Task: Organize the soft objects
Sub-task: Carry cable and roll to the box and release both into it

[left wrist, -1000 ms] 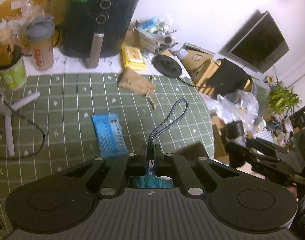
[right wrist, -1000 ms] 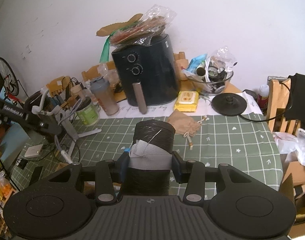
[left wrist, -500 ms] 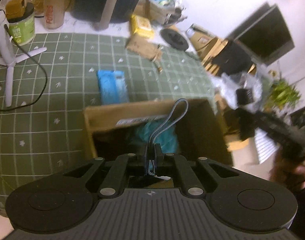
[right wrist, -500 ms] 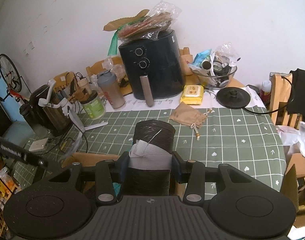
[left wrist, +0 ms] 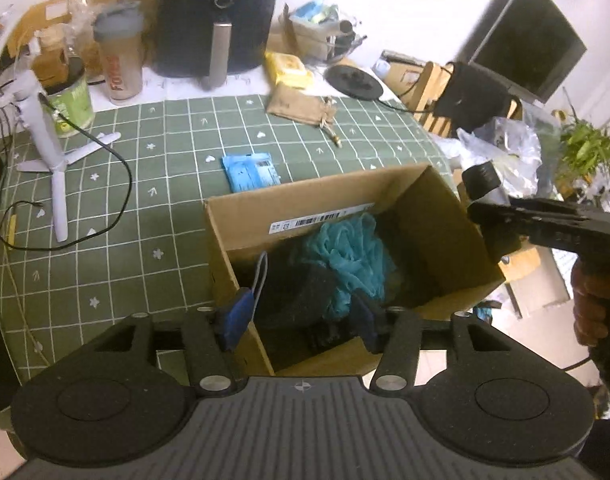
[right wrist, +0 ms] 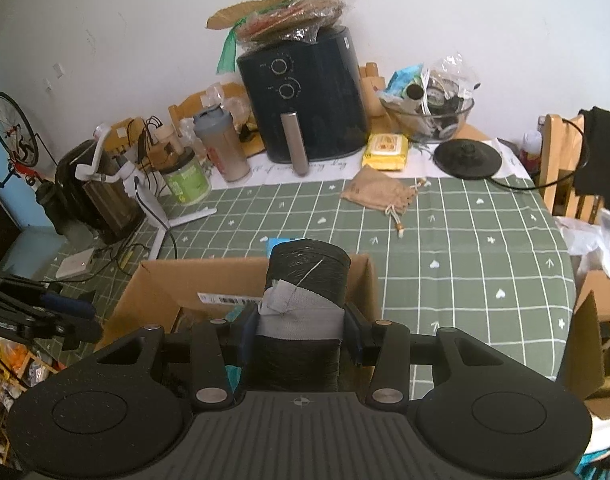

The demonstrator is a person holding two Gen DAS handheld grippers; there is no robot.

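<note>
My left gripper [left wrist: 301,312] hangs over an open cardboard box [left wrist: 317,188], and its jaws are opening with nothing pressed between the pads. Inside the box lie a teal mesh pouf [left wrist: 353,248] and a dark soft item [left wrist: 301,292]. A grey cord loop [left wrist: 261,272] leans by the left finger. My right gripper [right wrist: 301,332] is shut on a black roll with a grey band [right wrist: 307,276], held just over the box's near wall [right wrist: 209,276]. A blue packet [left wrist: 251,172] and a burlap pouch [left wrist: 301,106] lie on the green tablecloth beyond the box.
At the back stand a black air fryer [right wrist: 305,112], a shaker bottle [left wrist: 119,60], a green tub [left wrist: 71,102], a yellow wipes pack [right wrist: 387,150] and a kettle base [right wrist: 467,158]. A white tripod [left wrist: 53,148] with a black cable [left wrist: 117,184] sits left. Chairs and bags crowd the table's right edge.
My left gripper moved over the box and went from shut on the cord loop to open, letting the item down inside. My right gripper carried the roll closer to the box.
</note>
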